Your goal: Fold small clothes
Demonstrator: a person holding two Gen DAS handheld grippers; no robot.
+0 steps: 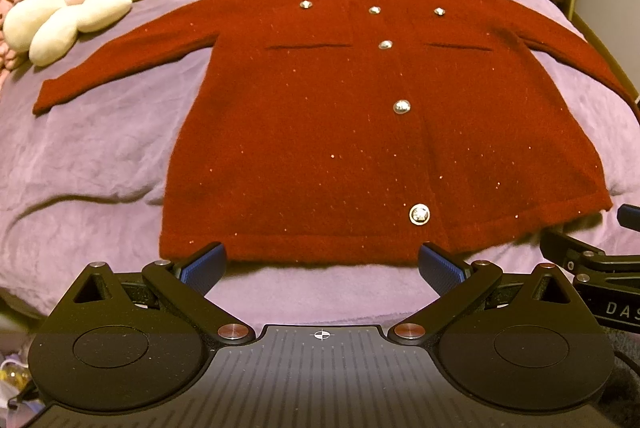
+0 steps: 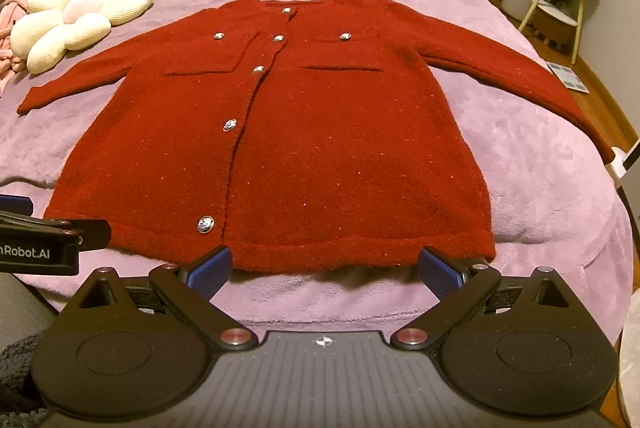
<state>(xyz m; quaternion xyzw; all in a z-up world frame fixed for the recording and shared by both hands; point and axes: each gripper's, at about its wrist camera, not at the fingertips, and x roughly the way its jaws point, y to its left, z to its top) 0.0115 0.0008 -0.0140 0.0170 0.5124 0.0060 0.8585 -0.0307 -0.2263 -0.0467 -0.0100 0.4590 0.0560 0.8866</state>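
A fuzzy red knitted cardigan (image 1: 320, 131) is seen, its wool matt and flecked with tiny glinting sequins. It is fastened with shiny silver metal buttons (image 1: 419, 214). A soft lilac plush bedspread (image 2: 532, 163) with a velvety nap is laid beneath it. A cream flower-shaped cushion (image 1: 76, 3) of ribbed, matt cloth is seen beside it. The left gripper (image 1: 322, 262) is made of matt black plastic, with blue textured rubber pads (image 1: 202, 264) and polished metal pivot pins (image 1: 231, 330); the right gripper (image 2: 325, 264) is finished alike.
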